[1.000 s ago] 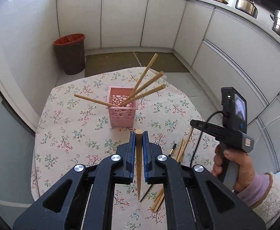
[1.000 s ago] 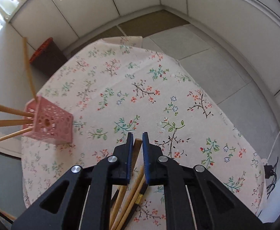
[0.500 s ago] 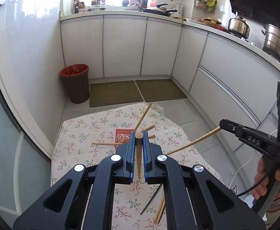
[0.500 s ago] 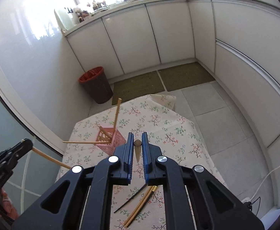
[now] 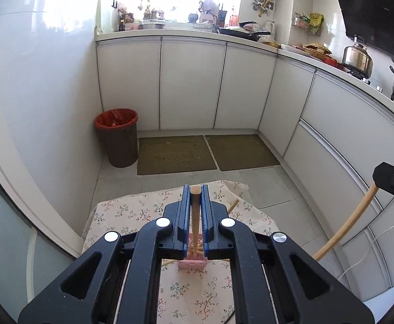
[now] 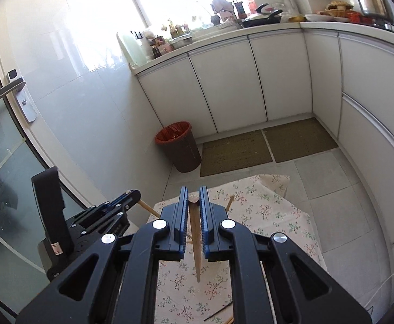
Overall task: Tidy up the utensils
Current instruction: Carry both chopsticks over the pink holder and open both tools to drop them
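My left gripper (image 5: 195, 189) is shut on a wooden chopstick (image 5: 195, 221) that points down over the pink perforated basket (image 5: 192, 264), which shows only as a sliver under the jaws. My right gripper (image 6: 194, 190) is shut on another wooden chopstick (image 6: 196, 245), held high above the floral tablecloth (image 6: 277, 224). In the left wrist view the right gripper's chopstick (image 5: 345, 226) slants at the right edge. In the right wrist view the left gripper (image 6: 128, 197) sits to the left with its chopstick (image 6: 145, 207) sticking out. Another chopstick tip (image 6: 230, 202) pokes up from the hidden basket.
A few chopsticks (image 6: 221, 314) lie on the table near its front edge. A brown bin with a red liner (image 5: 117, 137) stands on the floor by the wall. White cabinets (image 5: 191, 86) and two floor mats (image 5: 210, 154) lie beyond the table.
Both grippers have risen and tilted up, each carrying a chopstick. The table and basket have dropped low in both views, and the left chopstick now hangs over the basket.
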Motion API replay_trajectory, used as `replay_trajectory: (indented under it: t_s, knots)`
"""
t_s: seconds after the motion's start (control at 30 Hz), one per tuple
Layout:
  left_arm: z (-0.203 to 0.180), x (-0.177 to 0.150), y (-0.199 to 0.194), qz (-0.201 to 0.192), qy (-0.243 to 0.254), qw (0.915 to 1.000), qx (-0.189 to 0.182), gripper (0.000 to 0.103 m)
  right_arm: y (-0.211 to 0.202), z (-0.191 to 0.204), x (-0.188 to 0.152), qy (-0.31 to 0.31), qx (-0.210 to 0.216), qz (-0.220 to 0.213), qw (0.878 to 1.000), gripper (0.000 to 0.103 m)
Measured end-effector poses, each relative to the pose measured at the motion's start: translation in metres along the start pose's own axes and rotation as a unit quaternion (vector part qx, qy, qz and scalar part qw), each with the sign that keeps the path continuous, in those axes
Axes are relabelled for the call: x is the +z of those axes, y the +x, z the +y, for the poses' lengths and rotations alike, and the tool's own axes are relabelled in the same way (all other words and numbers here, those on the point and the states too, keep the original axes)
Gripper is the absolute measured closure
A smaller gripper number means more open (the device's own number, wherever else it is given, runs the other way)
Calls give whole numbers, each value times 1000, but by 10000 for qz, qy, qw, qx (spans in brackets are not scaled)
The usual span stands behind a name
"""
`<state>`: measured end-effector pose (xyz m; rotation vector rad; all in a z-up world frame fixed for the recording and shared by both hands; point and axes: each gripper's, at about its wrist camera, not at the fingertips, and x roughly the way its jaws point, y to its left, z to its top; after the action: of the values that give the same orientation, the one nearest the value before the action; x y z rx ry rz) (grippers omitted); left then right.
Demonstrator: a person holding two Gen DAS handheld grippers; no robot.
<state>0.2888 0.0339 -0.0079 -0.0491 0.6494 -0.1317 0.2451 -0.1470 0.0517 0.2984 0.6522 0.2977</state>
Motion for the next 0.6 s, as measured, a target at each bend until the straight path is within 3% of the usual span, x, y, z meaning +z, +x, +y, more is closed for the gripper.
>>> replay_trajectory:
  t_s: [0.2, 0.3, 0.37, 0.6]
  knots:
    - [8, -1, 57, 348, 58, 9994, -25, 96, 36, 3, 10, 117, 51, -33, 9999, 94]
    - [19, -14, 83, 659, -119, 9977, -109, 79, 53, 0, 11, 166, 10, -11, 9999, 94]
    - [39, -18, 74, 463, -583, 9966, -363, 77, 62, -1, 11, 159, -33, -41, 9999, 94]
    - [82, -11, 25, -128, -1156, 9929, -249, 65, 91, 4, 9, 71, -170, -235, 9996, 94]
